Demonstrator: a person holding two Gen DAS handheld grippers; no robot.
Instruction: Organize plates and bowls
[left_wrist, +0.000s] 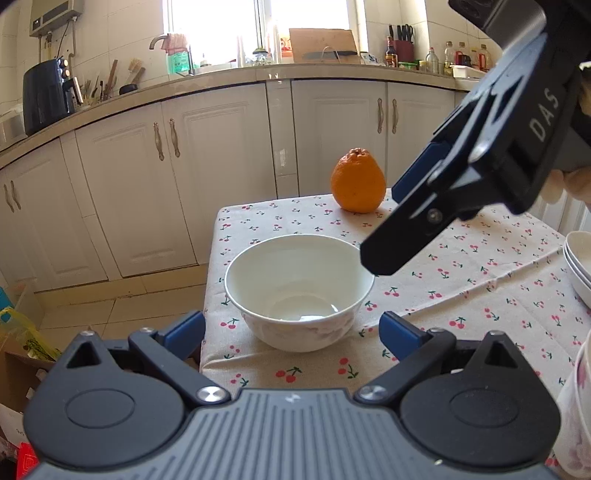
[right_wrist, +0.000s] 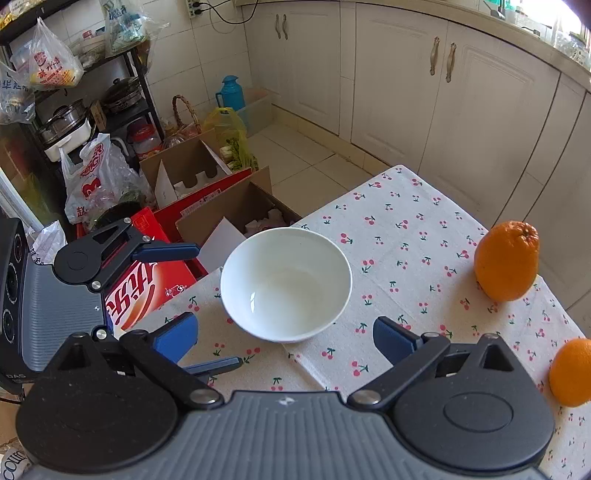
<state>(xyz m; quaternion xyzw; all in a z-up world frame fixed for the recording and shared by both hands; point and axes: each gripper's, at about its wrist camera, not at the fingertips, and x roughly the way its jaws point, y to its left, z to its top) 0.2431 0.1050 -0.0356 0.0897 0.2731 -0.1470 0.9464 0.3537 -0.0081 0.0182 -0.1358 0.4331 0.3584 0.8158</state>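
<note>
Scene: we look along two hand-held grippers over a table (right_wrist: 424, 236) draped in a cherry-print cloth, in a kitchen with pale cabinets behind.

Bowl: a white, glossy, empty bowl (right_wrist: 286, 284) stands upright near the table's left corner, close to the edge, with boxes on the floor beyond that edge.

Left gripper: the left gripper (left_wrist: 291, 328) has its blue-tipped jaws spread wide and released, nothing between them; the bowl sits just ahead of the gap and is not touched.

Right gripper: the right gripper (right_wrist: 284, 338) also stands released, its jaws wide, with the bowl just beyond its tips and apart from them.

Other dishes: a stack of white bowls (left_wrist: 578, 266) shows at the right edge of the left wrist view, well apart from the single bowl.

Fruit: an orange (right_wrist: 506, 260) sits far right on the cloth; a second orange (right_wrist: 570, 373) lies nearer, at the right edge.

Handling: we judge the bowl ceramic, so stiff, fairly heavy, smooth enough to slip, and breakable if dropped over the nearby edge.

Where to hold: we would pinch the rim wall, one pad inside and one outside, on the side nearest the gripper, and lift level.

Risk: a shallow bite on the glazed rim could let it tilt or slide out.
</note>
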